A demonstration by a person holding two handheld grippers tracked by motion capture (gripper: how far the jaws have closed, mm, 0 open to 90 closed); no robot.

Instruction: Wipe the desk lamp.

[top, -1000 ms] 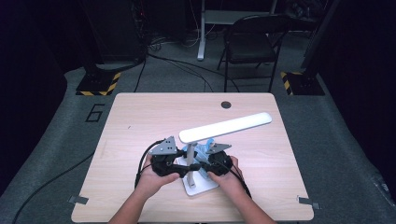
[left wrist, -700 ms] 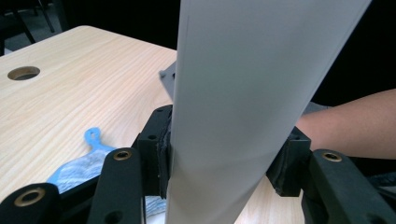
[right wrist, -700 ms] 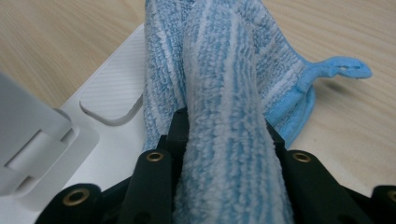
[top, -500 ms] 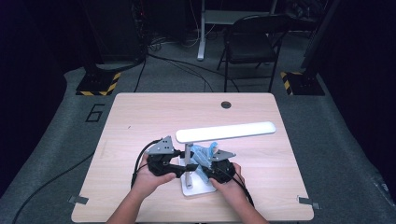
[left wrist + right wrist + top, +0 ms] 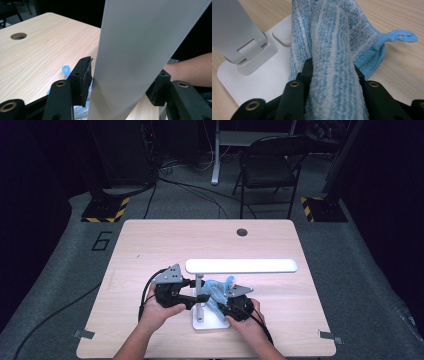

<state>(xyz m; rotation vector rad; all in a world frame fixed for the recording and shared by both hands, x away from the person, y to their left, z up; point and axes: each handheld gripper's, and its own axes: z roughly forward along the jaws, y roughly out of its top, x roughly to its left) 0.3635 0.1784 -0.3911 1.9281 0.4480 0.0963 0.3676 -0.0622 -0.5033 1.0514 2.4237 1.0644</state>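
Pale wood grain covers the bench [image 5: 150,250], which has a round cable hole [image 5: 242,232] near its far edge. A white desk lamp [image 5: 241,265] stands close to the near edge, its flat square base [image 5: 209,322] resting on the bench, a slim post [image 5: 199,290] rising from it, and a long light bar reaching out level toward the right. The left gripper [image 5: 196,298] comes in from the left of the post; in the left gripper view its fingers [image 5: 85,79] sit one on each side of the grey lamp arm [image 5: 140,50], the left pad touching it, while contact on the other side cannot be told. The right gripper [image 5: 226,306] is just right of the post, its fingers [image 5: 306,68] pinched tight on a bunched blue-and-white striped cloth [image 5: 332,50]. That cloth lies against the lamp base beside the hinge [image 5: 252,53], its blue hanging loop [image 5: 402,36] trailing onto the bare wood.
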